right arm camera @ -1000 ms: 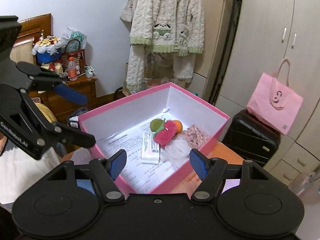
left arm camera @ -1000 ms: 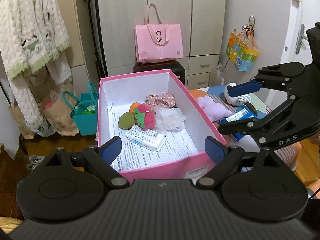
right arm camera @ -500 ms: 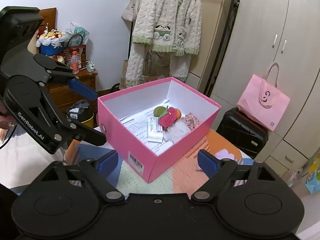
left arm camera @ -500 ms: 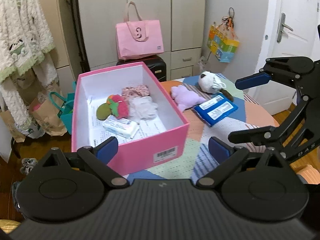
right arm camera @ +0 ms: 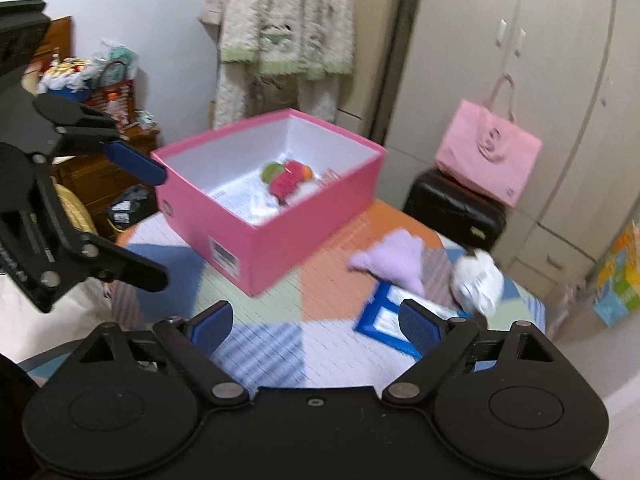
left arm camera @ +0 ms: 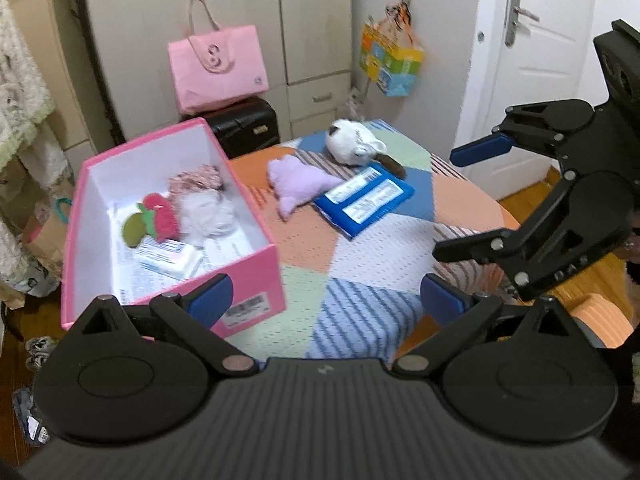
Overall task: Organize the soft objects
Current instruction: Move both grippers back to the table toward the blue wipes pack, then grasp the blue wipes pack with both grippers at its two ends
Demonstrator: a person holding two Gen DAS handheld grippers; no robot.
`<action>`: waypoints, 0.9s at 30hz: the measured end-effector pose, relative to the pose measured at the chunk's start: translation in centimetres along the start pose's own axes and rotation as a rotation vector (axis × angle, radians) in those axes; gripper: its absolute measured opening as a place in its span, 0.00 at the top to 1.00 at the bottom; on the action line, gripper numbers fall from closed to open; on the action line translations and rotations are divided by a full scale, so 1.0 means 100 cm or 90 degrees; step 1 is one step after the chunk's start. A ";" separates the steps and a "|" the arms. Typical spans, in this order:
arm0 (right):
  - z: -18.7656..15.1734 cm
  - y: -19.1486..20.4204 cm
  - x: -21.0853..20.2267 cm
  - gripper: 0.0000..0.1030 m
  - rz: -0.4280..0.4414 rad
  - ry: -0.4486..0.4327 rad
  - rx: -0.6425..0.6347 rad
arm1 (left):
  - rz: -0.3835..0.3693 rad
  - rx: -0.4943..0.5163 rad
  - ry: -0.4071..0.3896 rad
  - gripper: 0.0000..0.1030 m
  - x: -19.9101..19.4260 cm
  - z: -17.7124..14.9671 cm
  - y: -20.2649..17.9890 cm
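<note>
Sitting at the left of the table (left arm camera: 372,252), the pink box (left arm camera: 256,280) already held a few soft bits. Further right lay the purple plush (left arm camera: 298,184), then the blue packet (left arm camera: 364,200), with the white plush (left arm camera: 352,144) just behind. Left gripper (left arm camera: 326,296) had its jaws opening, nothing between them; right gripper (right arm camera: 316,324) was spread wide and empty too. Those plushies looked light and squishy, so I'd pinch the fat middle of the purple one, not a floppy edge.
</note>
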State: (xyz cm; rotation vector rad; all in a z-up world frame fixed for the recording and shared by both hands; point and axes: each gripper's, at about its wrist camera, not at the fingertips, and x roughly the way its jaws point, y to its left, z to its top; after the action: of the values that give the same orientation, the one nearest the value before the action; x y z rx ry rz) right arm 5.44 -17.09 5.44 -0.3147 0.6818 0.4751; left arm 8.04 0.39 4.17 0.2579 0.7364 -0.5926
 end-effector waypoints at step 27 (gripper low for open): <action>-0.080 -0.098 0.079 0.10 -0.084 -0.076 0.062 | -0.051 -0.065 0.028 0.05 0.133 0.054 -0.036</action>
State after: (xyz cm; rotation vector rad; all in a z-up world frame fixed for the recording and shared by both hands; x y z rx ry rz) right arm 11.64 -26.33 -4.44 -0.2355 0.5628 0.3302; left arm 16.71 -10.25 -1.27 0.1471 0.8204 -0.6251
